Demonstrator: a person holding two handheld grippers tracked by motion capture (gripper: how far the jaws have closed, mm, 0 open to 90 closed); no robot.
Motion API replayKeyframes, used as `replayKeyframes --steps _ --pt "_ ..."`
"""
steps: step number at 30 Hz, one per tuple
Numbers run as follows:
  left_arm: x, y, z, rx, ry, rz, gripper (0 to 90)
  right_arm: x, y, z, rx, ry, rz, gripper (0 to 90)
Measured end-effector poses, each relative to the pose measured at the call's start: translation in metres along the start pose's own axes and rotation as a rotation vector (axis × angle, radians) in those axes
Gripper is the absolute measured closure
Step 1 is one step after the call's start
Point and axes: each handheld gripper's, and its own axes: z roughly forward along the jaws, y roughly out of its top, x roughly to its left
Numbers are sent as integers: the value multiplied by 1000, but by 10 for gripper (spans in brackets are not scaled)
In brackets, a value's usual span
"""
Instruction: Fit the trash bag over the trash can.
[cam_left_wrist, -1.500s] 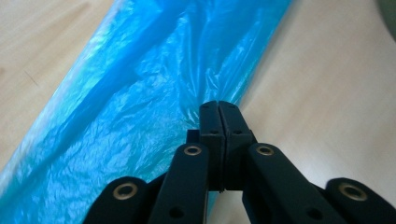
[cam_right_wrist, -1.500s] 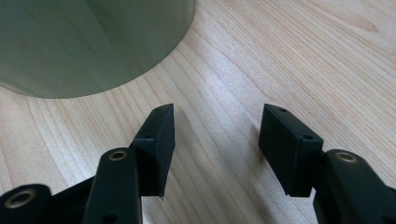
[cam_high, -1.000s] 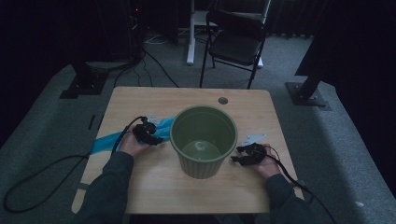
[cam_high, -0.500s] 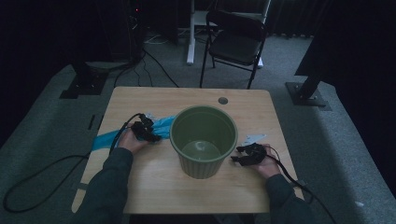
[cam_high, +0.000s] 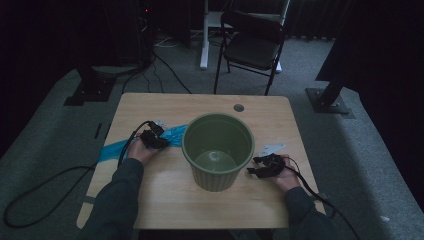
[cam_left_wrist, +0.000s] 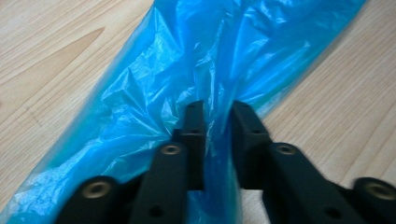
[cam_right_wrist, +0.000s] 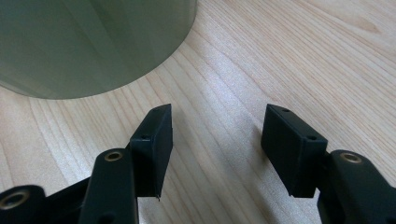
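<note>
We see the left gripper nearly closed, pinching the blue bag — the bin sits just right of it (right gripper wide open, holding nothing).

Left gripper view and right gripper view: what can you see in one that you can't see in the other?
Left gripper view: a crinkly blue plastic bag, with the left hand-held gripper pinching a fold of it. Right gripper view: the side of the green bucket, and the right hand-held gripper wide open with nothing in it. Both: the wooden table and two black jaws.
</note>
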Motion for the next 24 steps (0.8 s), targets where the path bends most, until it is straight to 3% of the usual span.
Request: replayKeyframes --steps 3,8,15,24 --pt "0 -1 0 -4 -7 14 881 0 0 0 0 0 0 430" --pt "0 -4 -4 -5 -21 37 895 0 0 0 0 0 0 430" --pt "8 -7 -31 -83 -56 29 895 0 0 0 -1 0 1 430" --pt "13 0 -70 -169 -37 46 895 0 0 0 -2 0 0 430"
